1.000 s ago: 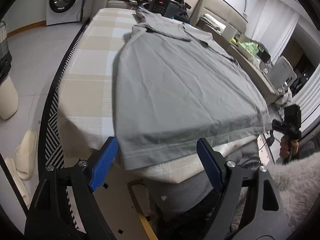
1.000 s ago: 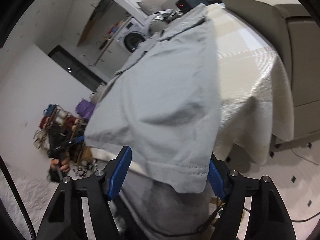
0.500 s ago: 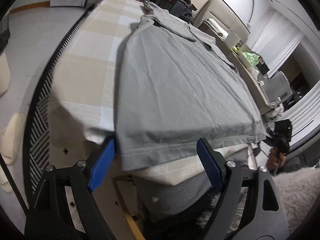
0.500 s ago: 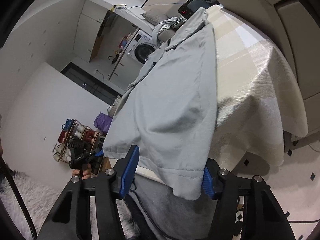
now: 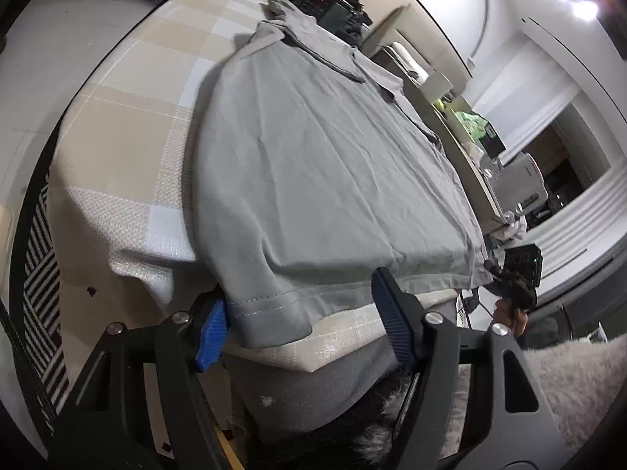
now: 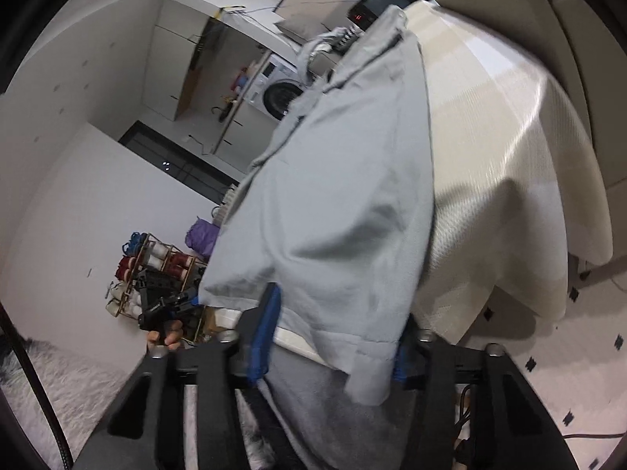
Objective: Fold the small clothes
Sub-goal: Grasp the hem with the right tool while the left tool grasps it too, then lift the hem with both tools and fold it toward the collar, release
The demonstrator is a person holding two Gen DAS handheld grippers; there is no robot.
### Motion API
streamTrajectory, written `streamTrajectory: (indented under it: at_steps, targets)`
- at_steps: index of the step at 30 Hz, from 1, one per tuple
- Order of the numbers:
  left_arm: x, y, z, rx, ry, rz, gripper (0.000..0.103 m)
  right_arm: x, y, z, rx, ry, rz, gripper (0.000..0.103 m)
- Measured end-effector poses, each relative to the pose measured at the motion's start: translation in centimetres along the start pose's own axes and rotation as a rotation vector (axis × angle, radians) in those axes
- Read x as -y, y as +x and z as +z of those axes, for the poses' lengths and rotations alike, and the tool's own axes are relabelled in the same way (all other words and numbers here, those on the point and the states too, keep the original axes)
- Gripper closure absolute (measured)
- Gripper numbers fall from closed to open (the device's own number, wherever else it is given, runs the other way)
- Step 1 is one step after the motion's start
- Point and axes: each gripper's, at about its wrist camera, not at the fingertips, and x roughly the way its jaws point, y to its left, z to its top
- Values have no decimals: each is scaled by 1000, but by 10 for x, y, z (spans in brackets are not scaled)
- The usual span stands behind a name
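- The left gripper points down at a slant toward the near edge of the table, at about 6 o'clock in its own view. Its jaws have just been closing and now stand at a middling width, with the hem corner of the grey shirt between them. The left blue pad touches the hem's edge; the right pad stands just clear of the cloth, so nothing is clamped.
- The right gripper tilts gently downward at the shirt's other hem corner. Its jaws have just been closing too and are now narrow, the corner hanging between them. Blur hides whether the pads press the fabric, so I cannot tell if it is gripped.
- In the right wrist view, a hand holding the left gripper shows at 8 o'clock.
- The shirt lies flat and spread on the beige checked tablecloth, collar toward 12 o'clock, hem draped over the near edge.
- It is plain grey, lightly creased, with a stitched hem.
- A black device with red digits sits beyond the collar.
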Motion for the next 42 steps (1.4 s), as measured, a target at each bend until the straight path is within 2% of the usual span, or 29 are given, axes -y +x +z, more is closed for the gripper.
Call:
streamTrajectory:
  at_steps: [1,2,3,5,9,14,18,22,27,32,37,42]
  targets:
    - [-1,0,0,0,-4,16,48,0,0,-1,2,-1,-11,79]
    - [-1,0,0,-1,-3,30,60,-1,0,-1,6,-5,-19,88]
    - [-2,-1,-1,-4,2,40,82,-2,-2,-2,16,-15,-26,92]
    - [-2,-1,-2,-18,22,35,86,-8,-6,-3,39,-46,-30,97]
    - [12,-13,-3,20,96,-24,94,-21,-15,0,90,-88,-4,98]
    - [18,-35,12,134,77,-104,95,-27,-27,10,172,-89,86,98]
    - [32,-44,38,228,102,-70,95,-36,-33,28,237,-113,104,98]
    - [54,-45,72,316,158,-67,96,-56,-34,55,316,-147,109,98]
    - [74,-38,125,428,194,-49,97,-76,-31,98,409,-190,52,98]
    - [71,-24,180,537,137,-29,97,-88,-20,149,496,-214,-39,98]
    - [64,2,238,557,99,47,98,-85,-3,206,538,-187,-85,98]
    - [57,29,300,563,89,80,98,-80,21,261,542,-167,-113,98]
